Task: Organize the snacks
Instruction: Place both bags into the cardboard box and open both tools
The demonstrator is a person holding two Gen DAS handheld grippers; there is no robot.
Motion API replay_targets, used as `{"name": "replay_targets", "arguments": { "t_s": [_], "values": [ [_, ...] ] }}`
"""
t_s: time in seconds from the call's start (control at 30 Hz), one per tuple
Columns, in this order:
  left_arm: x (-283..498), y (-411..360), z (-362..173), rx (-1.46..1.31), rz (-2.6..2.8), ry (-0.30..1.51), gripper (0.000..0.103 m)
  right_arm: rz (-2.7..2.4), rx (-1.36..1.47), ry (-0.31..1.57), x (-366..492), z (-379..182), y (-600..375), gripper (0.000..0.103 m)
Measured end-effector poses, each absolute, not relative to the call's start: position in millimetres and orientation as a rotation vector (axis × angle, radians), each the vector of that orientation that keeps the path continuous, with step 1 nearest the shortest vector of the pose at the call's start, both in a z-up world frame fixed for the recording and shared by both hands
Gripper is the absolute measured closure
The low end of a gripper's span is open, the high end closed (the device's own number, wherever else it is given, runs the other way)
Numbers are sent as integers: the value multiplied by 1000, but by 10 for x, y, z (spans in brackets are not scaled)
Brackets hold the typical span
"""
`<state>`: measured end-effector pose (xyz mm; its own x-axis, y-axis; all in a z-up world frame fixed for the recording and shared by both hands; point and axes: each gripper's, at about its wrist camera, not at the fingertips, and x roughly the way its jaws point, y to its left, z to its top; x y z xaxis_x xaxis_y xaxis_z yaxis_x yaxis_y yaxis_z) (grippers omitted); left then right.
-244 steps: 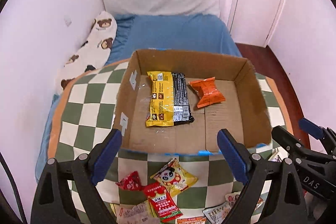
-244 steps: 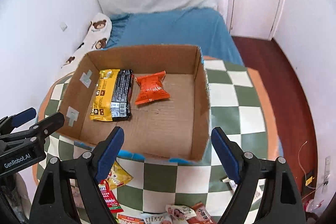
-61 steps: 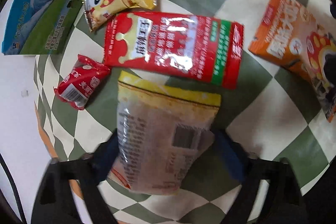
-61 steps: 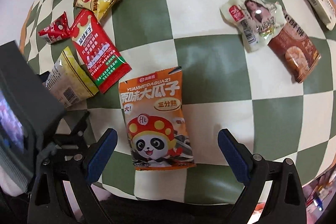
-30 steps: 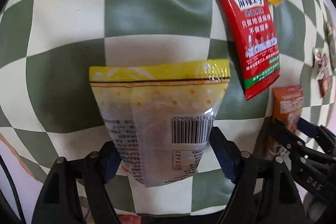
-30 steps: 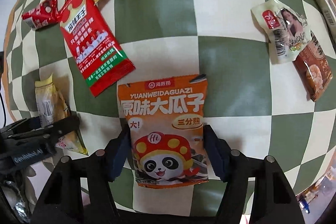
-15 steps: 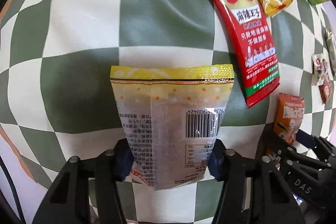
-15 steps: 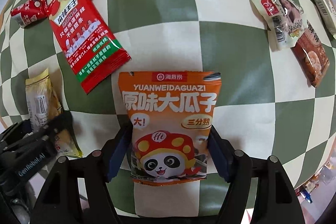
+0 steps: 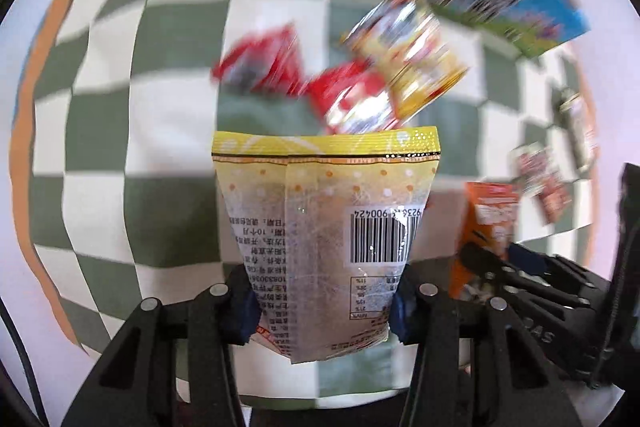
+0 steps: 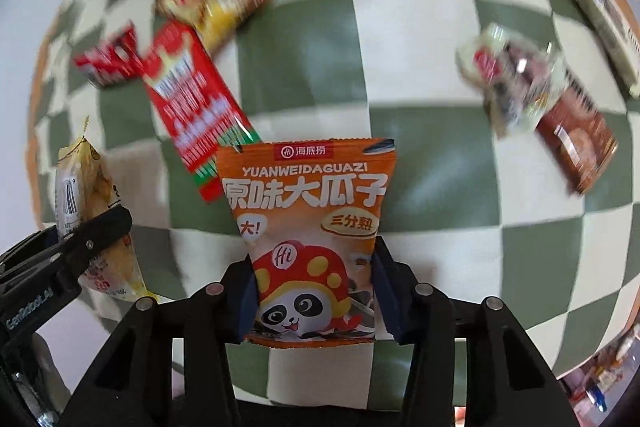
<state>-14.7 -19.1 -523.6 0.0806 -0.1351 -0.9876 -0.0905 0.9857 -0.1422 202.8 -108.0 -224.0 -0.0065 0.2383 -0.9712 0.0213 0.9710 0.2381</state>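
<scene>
Both packets lifted off checkered tablecloth (image 10: 420, 47), blurred snacks below

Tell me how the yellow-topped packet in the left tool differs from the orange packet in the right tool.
The yellow-topped packet is pale and translucent; the orange packet is opaque and bright. The yellow-topped one shows its back, with barcode and small print; the orange one shows its front, with a panda and large lettering. Both are pinched near their lower end, the first by the left tool, the second by the right tool.
</scene>
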Motion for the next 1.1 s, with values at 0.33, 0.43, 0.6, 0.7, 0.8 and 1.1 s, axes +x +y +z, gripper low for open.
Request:
{"name": "replay_targets", "arguments": {
  "t_s": [0.33, 0.43, 0.6, 0.7, 0.8, 1.1],
  "values": [
    [1035, -43, -3983, -211, -159, 1330, 57, 320, 257, 1292, 2674, -839, -1412, 52],
    [1485, -93, -3778, -168, -147, 1284, 56, 351, 248, 1217, 3128, -431, -1474, 52],
    [2152, -49, -3832, -132, -86, 1301, 56, 298, 176, 1124, 3910, -149, -1520, 52],
    [2466, 30, -4003, -116, -45, 1340, 56, 252, 137, 1125, 4357, -205, -1596, 52],
    [2715, 136, -4191, -96, 3, 1378, 56, 217, 117, 1163, 4729, -371, -1676, 52],
    [3120, 395, -4626, -74, 80, 1454, 51, 148, 89, 1265, 5344, -965, -1765, 50]
  ]
}}
